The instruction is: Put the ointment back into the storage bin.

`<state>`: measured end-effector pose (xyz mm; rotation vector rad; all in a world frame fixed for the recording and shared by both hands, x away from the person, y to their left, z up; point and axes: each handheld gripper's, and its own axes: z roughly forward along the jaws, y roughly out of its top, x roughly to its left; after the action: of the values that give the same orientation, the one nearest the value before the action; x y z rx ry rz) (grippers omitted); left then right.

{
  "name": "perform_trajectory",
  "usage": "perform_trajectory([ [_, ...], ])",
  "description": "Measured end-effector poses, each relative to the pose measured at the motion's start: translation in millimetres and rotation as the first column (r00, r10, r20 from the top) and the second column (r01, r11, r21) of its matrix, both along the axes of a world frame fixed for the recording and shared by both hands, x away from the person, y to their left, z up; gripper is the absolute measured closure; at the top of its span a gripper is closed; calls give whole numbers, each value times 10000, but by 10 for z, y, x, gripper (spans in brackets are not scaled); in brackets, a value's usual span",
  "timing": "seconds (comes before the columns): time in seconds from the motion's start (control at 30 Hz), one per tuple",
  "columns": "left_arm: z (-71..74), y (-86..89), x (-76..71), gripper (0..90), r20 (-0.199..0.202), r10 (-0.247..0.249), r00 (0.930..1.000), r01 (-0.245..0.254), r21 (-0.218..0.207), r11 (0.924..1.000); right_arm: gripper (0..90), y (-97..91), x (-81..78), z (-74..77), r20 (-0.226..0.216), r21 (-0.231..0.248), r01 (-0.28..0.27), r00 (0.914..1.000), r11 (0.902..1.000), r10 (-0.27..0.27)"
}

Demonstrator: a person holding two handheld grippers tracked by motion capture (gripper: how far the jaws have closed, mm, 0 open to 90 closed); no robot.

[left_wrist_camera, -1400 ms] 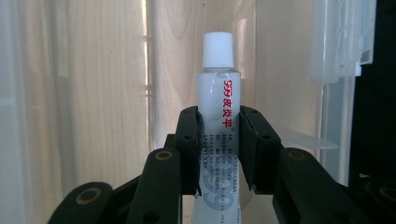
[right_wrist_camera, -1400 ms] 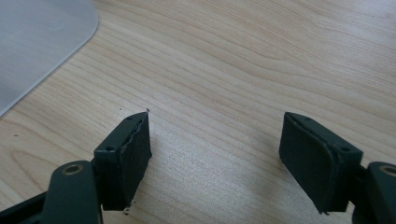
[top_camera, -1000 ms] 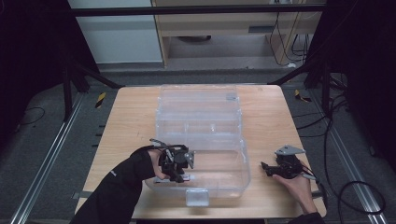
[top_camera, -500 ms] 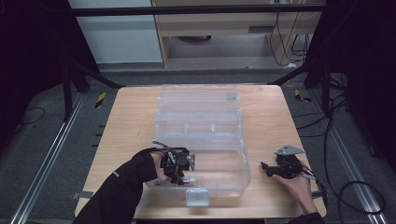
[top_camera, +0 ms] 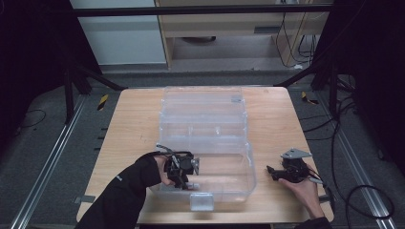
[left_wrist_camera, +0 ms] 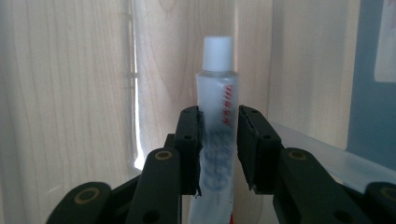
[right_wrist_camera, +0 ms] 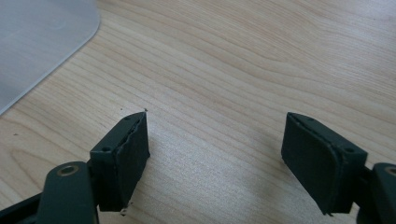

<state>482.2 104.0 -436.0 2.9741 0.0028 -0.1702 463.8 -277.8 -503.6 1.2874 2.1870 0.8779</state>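
Inside clear box [top_camera: 229,188], left tool [top_camera: 184,171] clamped on white-capped tube [left_wrist_camera: 217,116], right tool [right_wrist_camera: 215,149] apart over bare table [right_wrist_camera: 233,56]

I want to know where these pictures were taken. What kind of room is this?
Probably a lab or workshop for recording handling tasks: a wooden table ringed by dark metal frame rails, with loose cables on the grey floor.
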Motion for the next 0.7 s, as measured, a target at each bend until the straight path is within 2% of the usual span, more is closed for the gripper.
perform_trajectory([
  [0.03, -5, -3, 21, 701, 76, -304, 9995, 305, -84, 9995, 233, 0, 0, 0, -5, 2, -1, 10000, 10000, 1],
  [0.17, 7, 5, 18, 692, 147, -275, 9995, 277, -133, 9995, 233, 0, 0, 0, -1, 6, -20, 10000, 10000, 20],
  [0.2, 20, 14, 0, 688, 91, -12, 10000, 12, -106, 9999, 233, 0, 0, 0, -3, 11, -24, 10000, 10000, 24],
  [0.27, 48, 32, -16, 672, 76, 198, 9998, -196, -254, 9995, 233, -1, 0, 0, 5, -4, -30, 10000, 10000, 30],
  [0.3, 71, 41, -11, 666, 138, 94, 9999, -90, -327, 9994, 233, -1, 0, 0, -3, 5, -21, 10000, 10000, 21],
  [0.4, 155, 84, -22, 659, 328, 228, 9992, -206, -668, 9976, 233, -1, 0, 0, 6, 6, -28, 10000, 10000, 28],
  [0.43, 211, 124, -38, 652, 451, 462, 9979, -420, -908, 9950, 233, 0, 0, 0, 1, 7, -8, 10000, 10000, 8],
  [0.47, 211, 124, -38, 646, 451, 462, 9979, -420, -908, 9950, 233, 0, 0, 0, 1, 7, -8, 10000, 10000, 8],
  [0.6, 378, 234, -29, 625, 869, 609, 9944, -452, -1727, 9839, 233, 0, -1, 0, 5, 4, 5, 10000, 10000, -5],
  [0.63, 417, 266, -40, 610, 943, 802, 9923, -608, -1934, 9792, 233, -1, -1, 1, 7, -1, 11, 10000, 10000, -11],
  [0.7, 499, 324, -24, 593, 1252, 802, 9889, -490, -2349, 9708, 233, -4, -1, 1, 26, 25, 34, 10000, 10000, -34],
])
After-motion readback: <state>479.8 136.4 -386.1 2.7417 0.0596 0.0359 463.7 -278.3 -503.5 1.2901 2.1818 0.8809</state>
